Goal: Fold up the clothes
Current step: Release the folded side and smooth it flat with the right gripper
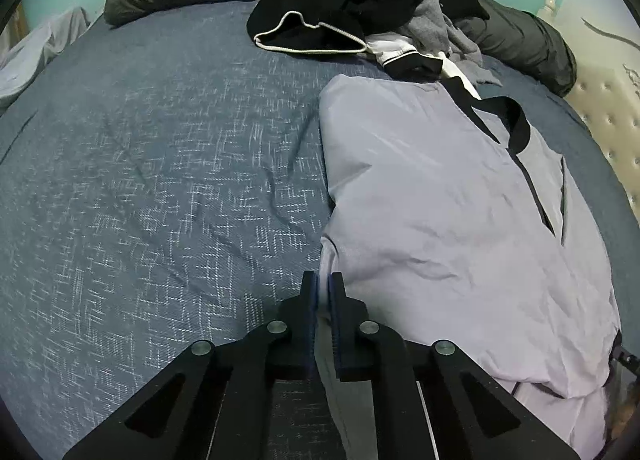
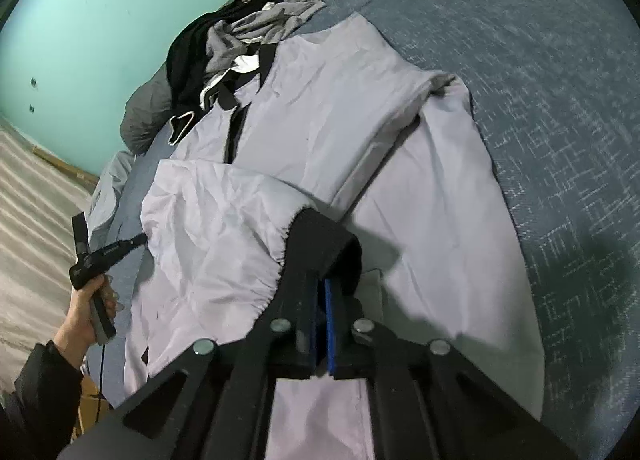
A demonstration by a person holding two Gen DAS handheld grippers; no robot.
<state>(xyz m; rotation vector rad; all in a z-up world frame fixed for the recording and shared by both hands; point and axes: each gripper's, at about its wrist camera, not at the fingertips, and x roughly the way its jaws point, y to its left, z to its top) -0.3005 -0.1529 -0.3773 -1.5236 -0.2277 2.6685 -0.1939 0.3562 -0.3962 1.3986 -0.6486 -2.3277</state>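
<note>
With the pale lilac jacket (image 1: 452, 196) spread on the bed (image 1: 160, 164), both grippers' jaws pinch its fabric, left gripper (image 1: 323, 284) at the edge, right gripper (image 2: 320, 280) on the black-cuffed sleeve (image 2: 224, 228), which may slip free and bunch.

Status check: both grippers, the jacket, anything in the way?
Left gripper shut on lilac jacket edge. Right gripper shut on black cuff. Clothes pile beyond the collar, not blocking.

We are pinching fabric in our left gripper (image 1: 323, 280) and right gripper (image 2: 320, 280), our left hand (image 2: 86, 312) gripping its handle.
</note>
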